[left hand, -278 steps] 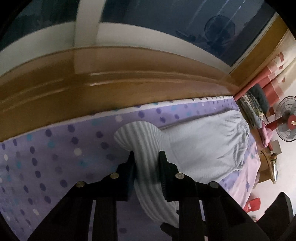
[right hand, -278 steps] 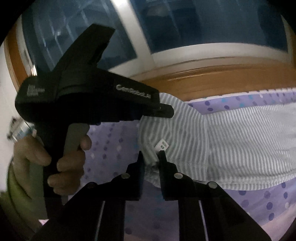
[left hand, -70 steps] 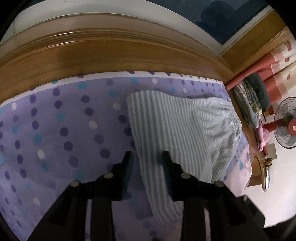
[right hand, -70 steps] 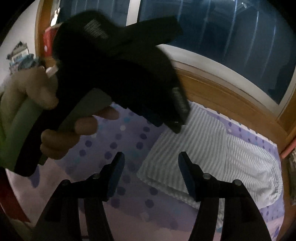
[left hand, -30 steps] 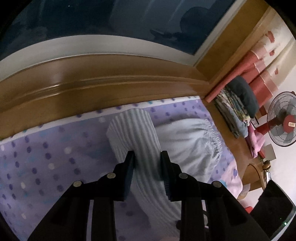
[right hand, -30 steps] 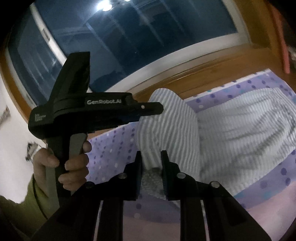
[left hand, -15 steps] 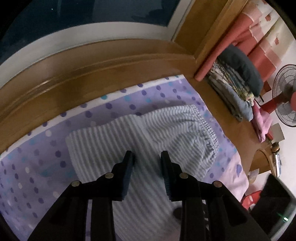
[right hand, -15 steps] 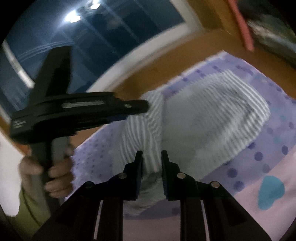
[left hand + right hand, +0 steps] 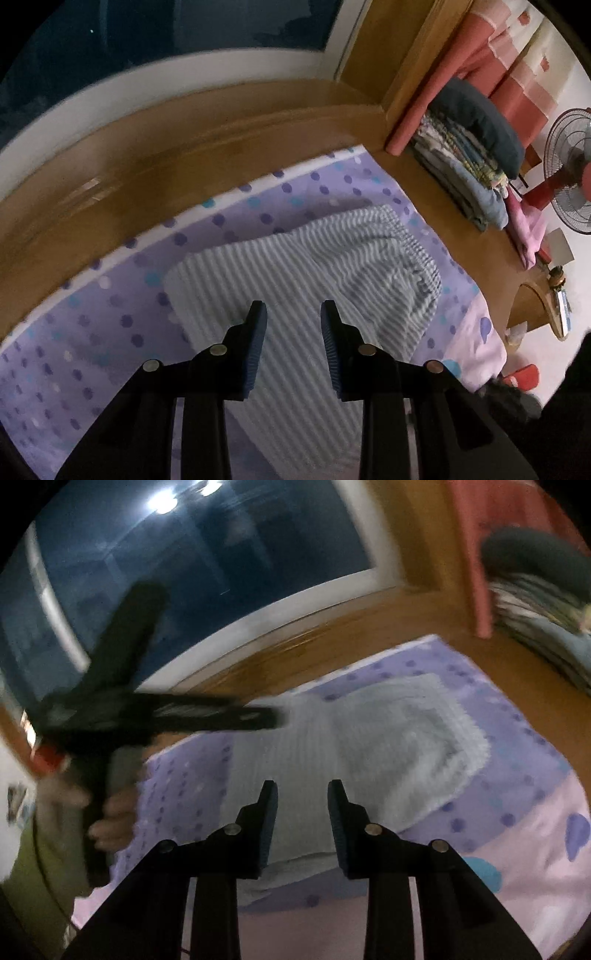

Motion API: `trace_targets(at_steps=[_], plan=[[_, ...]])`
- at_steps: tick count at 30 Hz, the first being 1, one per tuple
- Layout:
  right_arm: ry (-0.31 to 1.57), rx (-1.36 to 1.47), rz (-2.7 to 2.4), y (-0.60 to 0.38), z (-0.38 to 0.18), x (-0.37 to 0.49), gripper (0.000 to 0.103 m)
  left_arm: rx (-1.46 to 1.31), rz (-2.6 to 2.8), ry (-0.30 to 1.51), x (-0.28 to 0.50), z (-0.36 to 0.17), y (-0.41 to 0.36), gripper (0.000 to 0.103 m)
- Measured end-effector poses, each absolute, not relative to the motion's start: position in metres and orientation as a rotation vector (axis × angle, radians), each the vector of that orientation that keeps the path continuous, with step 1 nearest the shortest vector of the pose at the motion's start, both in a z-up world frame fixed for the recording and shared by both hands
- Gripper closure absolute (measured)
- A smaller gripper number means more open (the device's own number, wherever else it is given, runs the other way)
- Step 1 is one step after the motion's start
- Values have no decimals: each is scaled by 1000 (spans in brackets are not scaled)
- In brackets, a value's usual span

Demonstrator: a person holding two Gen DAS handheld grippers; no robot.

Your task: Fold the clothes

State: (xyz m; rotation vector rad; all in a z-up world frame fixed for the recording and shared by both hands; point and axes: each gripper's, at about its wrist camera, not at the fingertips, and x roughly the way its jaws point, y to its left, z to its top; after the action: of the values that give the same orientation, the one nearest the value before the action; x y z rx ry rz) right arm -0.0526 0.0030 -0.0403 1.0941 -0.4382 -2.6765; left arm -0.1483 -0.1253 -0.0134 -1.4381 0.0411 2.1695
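The striped garment [image 9: 295, 273] lies folded over on the dotted bedsheet [image 9: 110, 325], left gripper [image 9: 293, 314] apart over it, right gripper [image 9: 302, 794] opening with nothing pinched, so I'd lift both clear slowly so the fold stays put.

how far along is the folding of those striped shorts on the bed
Done: one fold. The striped shorts lie doubled over on the dotted sheet, waistband end out flat. In hand: nothing; the left gripper is open above the cloth and the right gripper is opening, clear of it. Left: probably another fold.
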Motion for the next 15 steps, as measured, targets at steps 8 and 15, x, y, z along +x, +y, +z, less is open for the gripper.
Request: trace_targets(at_steps=[8,15], plan=[[-364,1222,-2649,-20,-77,-62,76,-1508,2143,45,-160,-48,-121,74],[-377,1225,-2685,-25,-73,-57,75,-1442,2141,120,-156,-49,-116,73]])
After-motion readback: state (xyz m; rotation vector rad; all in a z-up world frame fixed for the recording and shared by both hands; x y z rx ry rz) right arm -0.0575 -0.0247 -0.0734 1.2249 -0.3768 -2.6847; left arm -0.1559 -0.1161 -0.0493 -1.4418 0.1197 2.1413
